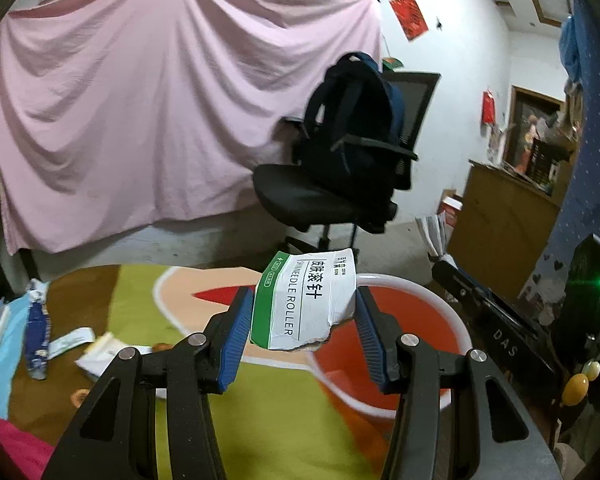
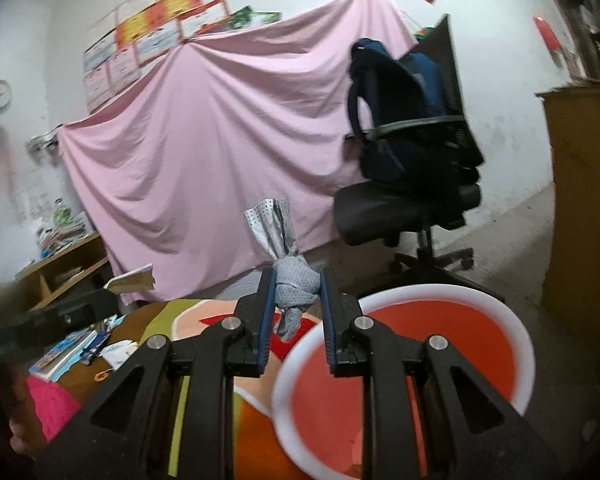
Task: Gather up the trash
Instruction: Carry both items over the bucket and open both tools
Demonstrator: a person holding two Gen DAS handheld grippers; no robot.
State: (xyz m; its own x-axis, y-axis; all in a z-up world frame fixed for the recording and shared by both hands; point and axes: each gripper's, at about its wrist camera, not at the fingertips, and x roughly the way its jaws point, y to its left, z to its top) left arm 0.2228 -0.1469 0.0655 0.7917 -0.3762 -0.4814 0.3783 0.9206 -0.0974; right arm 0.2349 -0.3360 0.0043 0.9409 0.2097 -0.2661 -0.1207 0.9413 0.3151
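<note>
My left gripper (image 1: 305,308) is shut on a torn white and green carton (image 1: 305,300) printed "needle roller", held in the air just left of the red basin (image 1: 428,324) with its white rim. In the right wrist view, my right gripper (image 2: 298,292) is shut on a knotted grey dotted wrapper (image 2: 294,282) whose twisted end sticks up above the pads. It hangs above the colourful mat (image 2: 204,316), just left of the red basin (image 2: 452,344). More trash lies on the mat at the left: a blue wrapper (image 1: 38,332) and white paper scraps (image 1: 100,350).
A black office chair (image 1: 332,196) carrying a dark backpack (image 1: 352,120) stands behind the basin, before a pink sheet (image 1: 140,120) draped on the wall. A wooden cabinet (image 1: 500,220) is at the right, low shelves (image 2: 64,268) at the left. A booklet (image 2: 60,352) lies on the mat.
</note>
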